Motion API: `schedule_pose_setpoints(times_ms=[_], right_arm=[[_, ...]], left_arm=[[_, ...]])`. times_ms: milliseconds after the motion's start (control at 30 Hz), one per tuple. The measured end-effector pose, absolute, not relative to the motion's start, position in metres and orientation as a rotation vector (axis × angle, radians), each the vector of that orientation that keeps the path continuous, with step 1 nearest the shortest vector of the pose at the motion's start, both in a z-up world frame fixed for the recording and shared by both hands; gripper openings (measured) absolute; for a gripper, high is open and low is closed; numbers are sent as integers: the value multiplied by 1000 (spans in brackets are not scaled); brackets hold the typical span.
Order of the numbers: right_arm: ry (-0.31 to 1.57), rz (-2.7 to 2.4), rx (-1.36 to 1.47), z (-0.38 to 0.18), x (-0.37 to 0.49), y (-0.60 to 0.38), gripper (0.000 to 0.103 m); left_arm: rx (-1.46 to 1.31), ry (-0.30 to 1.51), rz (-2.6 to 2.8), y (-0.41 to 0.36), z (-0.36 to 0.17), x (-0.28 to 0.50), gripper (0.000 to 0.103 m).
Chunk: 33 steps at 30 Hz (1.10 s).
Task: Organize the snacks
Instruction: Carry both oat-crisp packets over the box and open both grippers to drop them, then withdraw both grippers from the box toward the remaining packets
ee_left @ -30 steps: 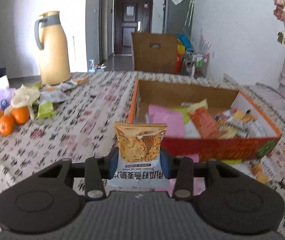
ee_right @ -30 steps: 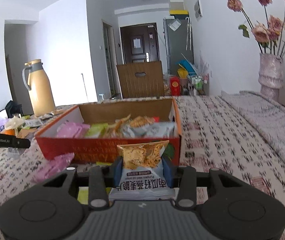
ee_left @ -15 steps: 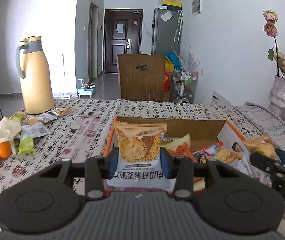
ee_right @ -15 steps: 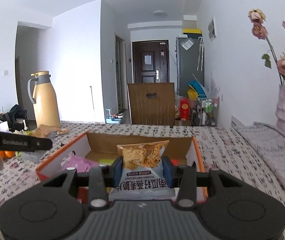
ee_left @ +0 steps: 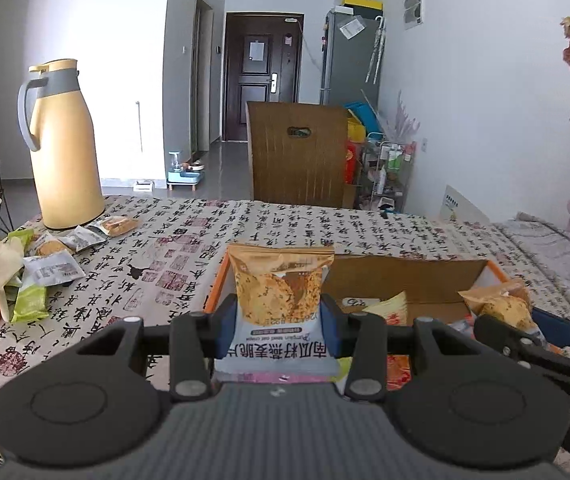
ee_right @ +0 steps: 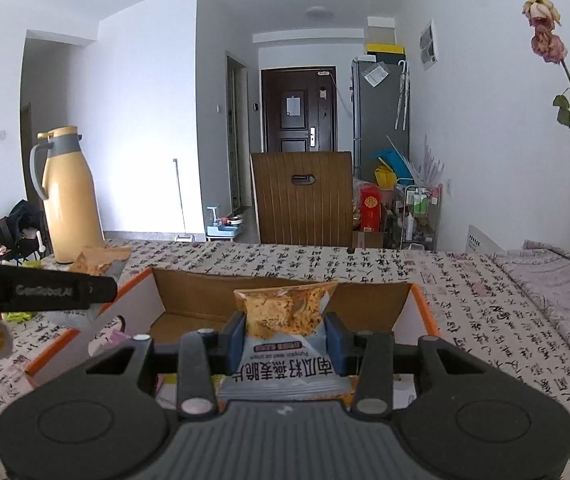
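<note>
light: bright daylight, blown-out wall behind the thermos (ee_left: pixel 61 148)
focus: sharp
edges: fisheye bend, dark corners

Left gripper (ee_left: pixel 279 322): jaws partly closed, blue pads pressed on both sides of a packet (ee_left: pixel 281 300), which stands upright between them. Gripper points forward and somewhat downward.

Right gripper (ee_right: pixel 283 338): jaws likewise partly closed, pads clamped on a second packet (ee_right: pixel 285 328), upright. Same forward, slightly downward attitude.

The two grippers are side by side; each shows at the edge of the other's view. No hand or sleeve is visible.
</note>
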State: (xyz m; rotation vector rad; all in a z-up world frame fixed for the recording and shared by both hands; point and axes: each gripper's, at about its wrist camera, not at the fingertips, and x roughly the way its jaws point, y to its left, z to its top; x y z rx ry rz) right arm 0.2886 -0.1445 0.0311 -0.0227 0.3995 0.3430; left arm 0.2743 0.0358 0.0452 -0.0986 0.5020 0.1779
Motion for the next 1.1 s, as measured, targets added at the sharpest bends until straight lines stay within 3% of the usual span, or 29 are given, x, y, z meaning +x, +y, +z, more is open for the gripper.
schedule_pose_setpoints(times_ms=[400, 467, 500, 533, 567, 633, 700, 1100], right_arm=[[458, 341, -22, 7, 296, -141, 43], [455, 342, -13, 8, 295, -143, 43], [454, 343, -4, 9, 295, -145, 52], [451, 340, 5, 9, 294, -147, 66], [446, 335, 13, 9, 293, -149, 73], [436, 321, 28, 10, 293, -153, 95], [430, 311, 45, 11, 293, -156, 103], [425, 293, 69, 14, 290, -162, 103]], left_arm=[[-112, 533, 163, 44, 27, 280, 46], [-119, 520, 163, 45, 29, 278, 63], [-120, 511, 170, 45, 30, 276, 69], [-119, 500, 184, 45, 31, 275, 84], [-119, 488, 198, 46, 32, 273, 94], [-123, 472, 205, 46, 34, 270, 103], [-128, 463, 209, 45, 36, 268, 103], [-133, 473, 205, 46, 35, 267, 103]])
